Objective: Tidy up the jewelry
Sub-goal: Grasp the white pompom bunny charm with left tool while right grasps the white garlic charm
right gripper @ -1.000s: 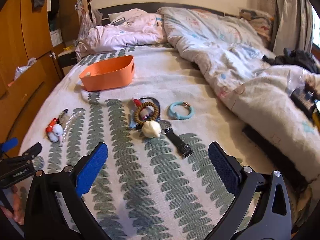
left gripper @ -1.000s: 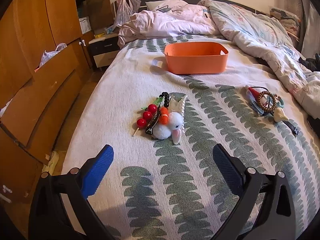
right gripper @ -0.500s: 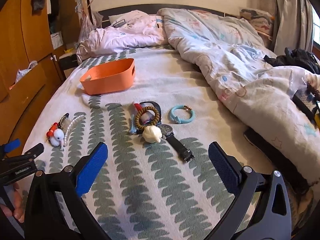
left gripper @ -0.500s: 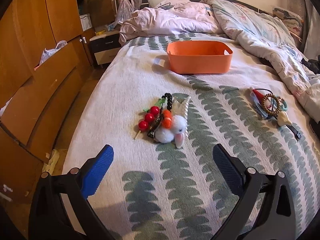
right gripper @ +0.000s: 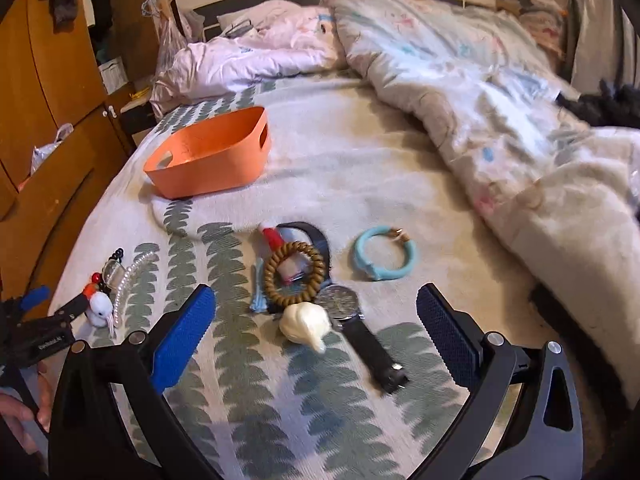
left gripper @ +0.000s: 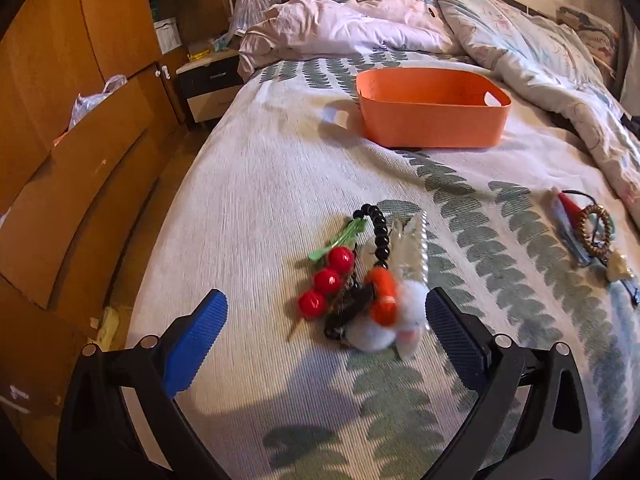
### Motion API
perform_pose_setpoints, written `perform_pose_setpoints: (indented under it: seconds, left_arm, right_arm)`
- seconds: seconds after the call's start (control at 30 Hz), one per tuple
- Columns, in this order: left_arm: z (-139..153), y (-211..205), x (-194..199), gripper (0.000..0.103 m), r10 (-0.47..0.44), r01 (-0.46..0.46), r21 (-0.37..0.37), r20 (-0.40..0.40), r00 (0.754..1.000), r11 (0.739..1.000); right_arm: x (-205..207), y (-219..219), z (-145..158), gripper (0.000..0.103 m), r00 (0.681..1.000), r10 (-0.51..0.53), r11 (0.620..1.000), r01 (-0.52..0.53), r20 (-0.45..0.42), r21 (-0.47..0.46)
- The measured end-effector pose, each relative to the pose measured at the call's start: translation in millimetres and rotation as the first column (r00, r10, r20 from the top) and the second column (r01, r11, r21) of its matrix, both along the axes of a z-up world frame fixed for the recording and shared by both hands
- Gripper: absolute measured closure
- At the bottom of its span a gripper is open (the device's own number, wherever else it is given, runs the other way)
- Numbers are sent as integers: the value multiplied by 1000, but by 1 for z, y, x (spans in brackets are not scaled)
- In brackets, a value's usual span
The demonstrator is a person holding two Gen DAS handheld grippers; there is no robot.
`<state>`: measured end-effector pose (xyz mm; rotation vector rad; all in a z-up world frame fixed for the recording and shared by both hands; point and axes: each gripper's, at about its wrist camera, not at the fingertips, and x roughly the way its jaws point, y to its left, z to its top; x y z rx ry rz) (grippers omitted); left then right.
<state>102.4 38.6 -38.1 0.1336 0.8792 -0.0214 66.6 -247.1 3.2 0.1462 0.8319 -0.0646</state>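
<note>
Leaf-printed woven bedspread carries everything. Left gripper, jaws wide apart, straddles a fuzzy white pompom charm tangled with glossy red beads and black ones. Right gripper, also spread, frames a wooden bead ring, cream shell, watch. Smooth orange basket sits beyond, bare cloth between. Small white lettering on the left tool looks unreadable.

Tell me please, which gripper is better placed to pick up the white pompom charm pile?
Left. The left gripper is open with the pompom charm pile almost between its fingers. The right gripper is open over the cream shell and wristwatch, so the pile lies far to its left.
</note>
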Motion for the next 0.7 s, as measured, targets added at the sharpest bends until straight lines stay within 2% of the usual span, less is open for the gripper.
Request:
perform_pose_setpoints:
  seconds: [0.07,0.13,0.2,0.5,0.7]
  left_arm:
    - [-5,-2,3,5,-8,8,18,-5,1000,1000]
    - [-8,-2,7,5,-19,20,24,-8,1000,1000]
    - [-9,-4,11,5,-29,29,22,-7,1000,999]
    - [-16,-8,20,5,-51,51,8,-26,998,999]
    - [-27,-7,25,5,-51,47,-45,-74,996,998]
  right_arm:
    - [10,4,-10,3,998,16,1000,-16,-53,-7]
    - [15,11,-23,3,995,25,998,-30,-93,-59]
    - [18,15,-30,3,995,18,996,-26,-99,-85]
    - [26,13,-48,3,993,-30,995,19,-115,-102]
    - [30,14,-53,7,991,-34,993,19,-132,-115]
